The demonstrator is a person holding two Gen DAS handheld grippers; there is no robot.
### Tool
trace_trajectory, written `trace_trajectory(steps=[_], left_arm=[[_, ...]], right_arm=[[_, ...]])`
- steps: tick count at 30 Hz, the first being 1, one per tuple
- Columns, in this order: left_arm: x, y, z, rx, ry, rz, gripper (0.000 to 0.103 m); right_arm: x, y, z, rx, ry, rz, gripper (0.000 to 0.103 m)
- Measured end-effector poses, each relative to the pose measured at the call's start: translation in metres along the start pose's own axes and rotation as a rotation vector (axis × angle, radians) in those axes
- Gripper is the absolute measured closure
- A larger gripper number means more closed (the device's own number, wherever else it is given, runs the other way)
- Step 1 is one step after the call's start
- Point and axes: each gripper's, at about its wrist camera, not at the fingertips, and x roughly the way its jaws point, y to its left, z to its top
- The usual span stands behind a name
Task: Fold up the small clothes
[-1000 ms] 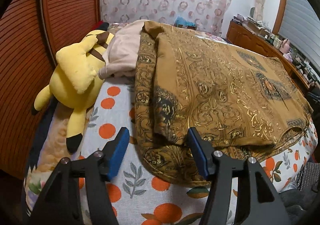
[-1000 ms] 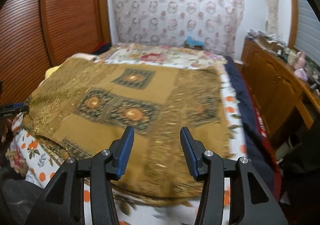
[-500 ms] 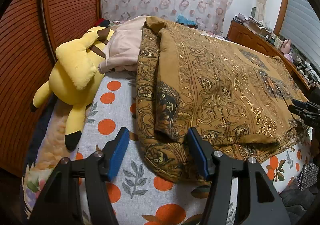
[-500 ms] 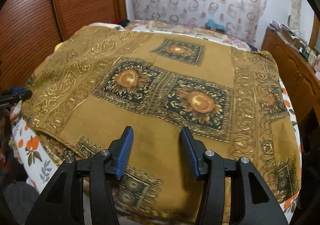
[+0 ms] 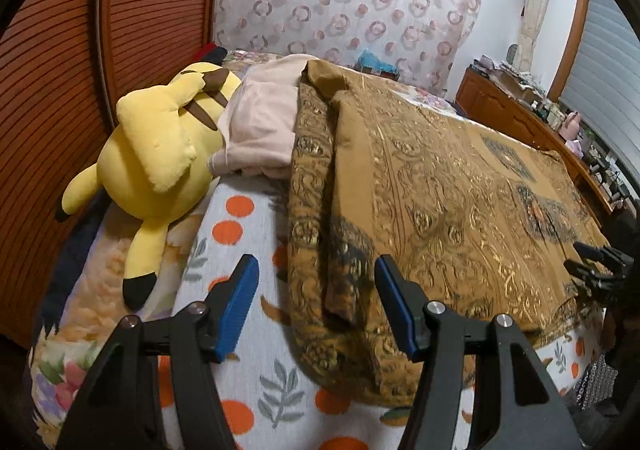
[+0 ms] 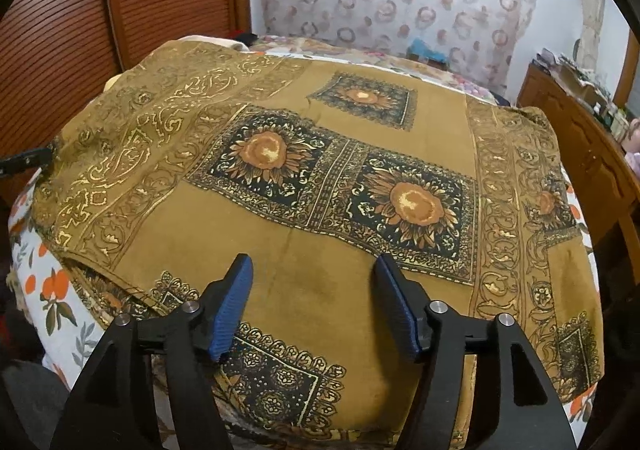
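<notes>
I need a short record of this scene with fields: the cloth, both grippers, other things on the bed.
cloth: brown patterned cloth, spread over the bed, one edge folded over itself in the left wrist view
left gripper: open, holds nothing, near the cloth's folded corner
right gripper: open, holds nothing, over the cloth
bed sheet: white, orange dots and leaves
other things: yellow plush toy, pale pink garment beside it

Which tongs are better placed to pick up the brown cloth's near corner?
Probably left: the left tongs open right at the brown cloth's folded corner; the right tongs hover over its flat middle.
</notes>
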Motion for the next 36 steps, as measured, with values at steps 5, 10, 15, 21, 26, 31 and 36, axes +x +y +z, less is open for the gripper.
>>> trace_trajectory(steps=[5,10,15,21,26,31,36], left_arm=[[0.013,0.001,0.003,-0.008,0.027,-0.014,0.05],[0.019,0.001,0.0,0.006,0.044,-0.03,0.057],[0.021,-0.002,-0.001,0.023,0.056,-0.069,0.091],[0.003,-0.025,0.007,0.058,-0.004,-0.119,0.1],[-0.021,-0.047,0.026,0.073,-0.078,-0.173,0.1],[-0.033,-0.081,0.049,0.108,-0.134,-0.243,0.1],[-0.034,-0.126,0.07,0.168,-0.164,-0.324,0.1]], right_arm=[[0.002,0.002,0.0,-0.005,0.001,-0.002,0.032],[0.003,0.003,0.0,-0.006,0.003,-0.009,0.03],[0.003,0.002,0.001,-0.012,0.005,-0.012,0.028],[0.003,-0.003,-0.002,0.003,0.015,-0.017,0.024],[0.004,-0.007,-0.001,0.04,0.023,-0.039,0.023],[-0.008,-0.016,-0.005,0.055,0.009,-0.038,0.023],[-0.035,-0.039,-0.011,0.091,-0.052,-0.016,0.023]])
